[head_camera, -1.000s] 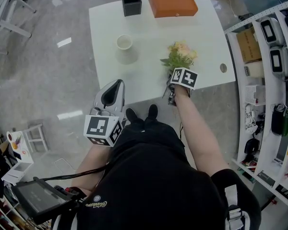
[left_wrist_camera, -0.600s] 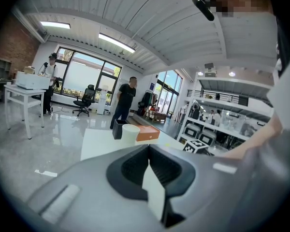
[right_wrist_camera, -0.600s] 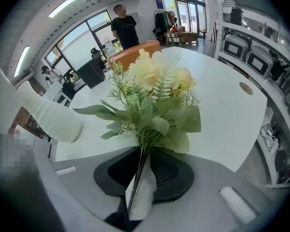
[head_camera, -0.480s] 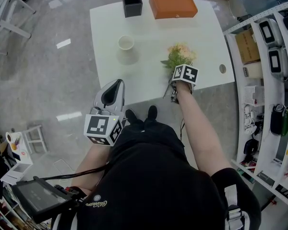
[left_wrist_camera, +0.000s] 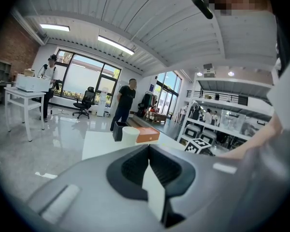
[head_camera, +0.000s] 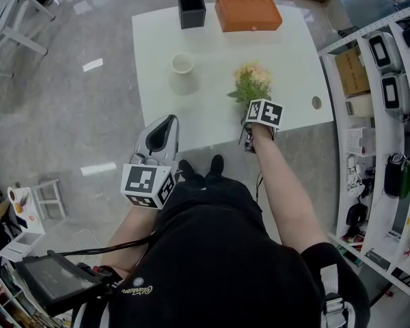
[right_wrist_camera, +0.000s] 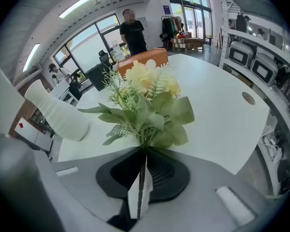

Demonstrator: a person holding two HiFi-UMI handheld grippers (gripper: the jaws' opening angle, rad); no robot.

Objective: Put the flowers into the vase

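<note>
Right tongs point(right_wrist_camera: 145, 161) are clamped on the stems of the flowers point(right_wrist_camera: 146, 93), the jaws having just been closing onto them. The bunch is held at the near right part of the white surface point(head_camera: 212, 53), well apart from the upright white vase point(head_camera: 182, 63) further left. Left tongs point(left_wrist_camera: 149, 151) are kept together, with nothing between them, short of the surface's near edge. A black box point(head_camera: 191, 10) and an orange box point(head_camera: 248, 14) are seen at the far edge.

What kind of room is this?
Probably a big office or workshop: there are shelves full of gear, an office chair by tall windows, and a white table.
</note>
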